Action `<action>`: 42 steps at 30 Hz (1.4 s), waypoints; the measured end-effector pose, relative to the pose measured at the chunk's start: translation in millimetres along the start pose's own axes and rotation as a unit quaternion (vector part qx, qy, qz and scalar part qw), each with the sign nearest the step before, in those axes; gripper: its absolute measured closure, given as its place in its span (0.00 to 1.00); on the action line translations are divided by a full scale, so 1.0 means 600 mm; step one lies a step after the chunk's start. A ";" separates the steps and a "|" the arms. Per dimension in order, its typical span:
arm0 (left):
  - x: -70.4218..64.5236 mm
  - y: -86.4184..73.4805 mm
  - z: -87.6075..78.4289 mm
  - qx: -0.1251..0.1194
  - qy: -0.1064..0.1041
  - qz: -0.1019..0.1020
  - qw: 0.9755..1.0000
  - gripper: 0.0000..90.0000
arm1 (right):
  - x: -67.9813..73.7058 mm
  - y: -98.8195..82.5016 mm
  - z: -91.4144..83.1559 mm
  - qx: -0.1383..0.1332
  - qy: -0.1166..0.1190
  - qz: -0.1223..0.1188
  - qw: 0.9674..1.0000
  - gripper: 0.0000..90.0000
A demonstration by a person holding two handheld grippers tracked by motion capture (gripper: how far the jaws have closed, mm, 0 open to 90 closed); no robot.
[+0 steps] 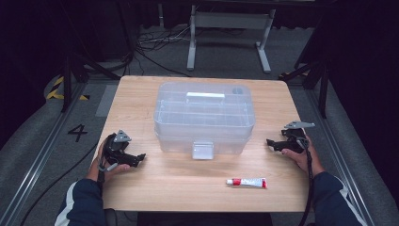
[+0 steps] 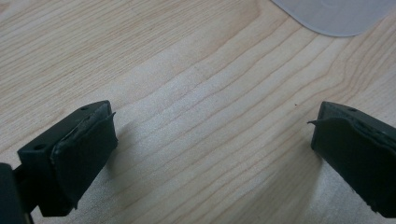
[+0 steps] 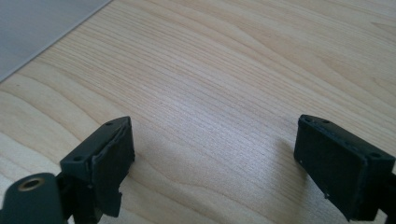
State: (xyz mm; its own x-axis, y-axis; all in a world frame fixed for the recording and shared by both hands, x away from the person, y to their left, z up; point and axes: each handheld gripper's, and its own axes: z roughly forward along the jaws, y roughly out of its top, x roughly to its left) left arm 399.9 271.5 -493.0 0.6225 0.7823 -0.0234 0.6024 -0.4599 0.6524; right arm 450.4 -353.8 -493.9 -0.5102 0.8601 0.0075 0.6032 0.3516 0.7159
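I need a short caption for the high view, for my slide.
Two open grippers, left gripper and right gripper, flank a closed clear box; tube nearby.

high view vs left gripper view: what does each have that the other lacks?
High view alone: the white tube with red cap near the front edge, the clear plastic lidded box's white handle and front latch, the right gripper, and both hands.

Left gripper view alone: the left gripper jaws close up, wide open, nothing between them.

Both: the light wooden table and part of the clear plastic lidded box.
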 end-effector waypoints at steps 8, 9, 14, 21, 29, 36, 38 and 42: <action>0.001 0.000 -0.001 0.000 0.001 0.002 1.000 0.00 | -0.001 0.002 0.000 0.004 0.001 -0.002 1.000 0.13; 0.001 0.000 -0.001 0.000 0.001 0.002 1.000 0.00 | -0.001 0.002 0.000 0.004 0.001 -0.002 1.000 0.13; 0.000 -0.002 -0.002 0.000 0.000 0.002 1.000 0.00 | -0.004 0.002 -0.001 0.009 0.010 -0.009 1.000 0.13; 0.000 -0.004 -0.003 -0.001 0.000 -0.001 1.000 0.00 | -0.007 0.004 -0.006 0.018 0.018 -0.013 1.000 0.19; -0.002 -0.005 -0.004 -0.001 0.004 -0.006 1.000 0.00 | -0.007 0.016 -0.027 0.003 0.037 -0.022 0.999 0.23; -0.002 -0.005 -0.004 -0.001 0.005 -0.006 1.000 0.00 | 0.006 0.043 -0.076 -0.052 0.035 -0.046 0.997 0.28; -0.002 -0.005 -0.004 -0.001 0.005 -0.007 1.000 0.00 | 0.010 0.048 -0.087 -0.062 0.036 -0.048 0.996 0.29; -0.002 -0.005 -0.004 -0.001 0.005 -0.007 1.000 0.00 | 0.015 0.053 -0.101 -0.075 0.039 -0.054 0.995 0.30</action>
State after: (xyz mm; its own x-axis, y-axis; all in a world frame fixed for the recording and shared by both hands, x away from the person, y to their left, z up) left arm 396.0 272.8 -493.1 0.6100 0.7920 -0.0252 0.6097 -0.4488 0.6534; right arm 427.7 -357.2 -428.9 -0.6166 0.7868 -0.0260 0.4465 0.3768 0.8116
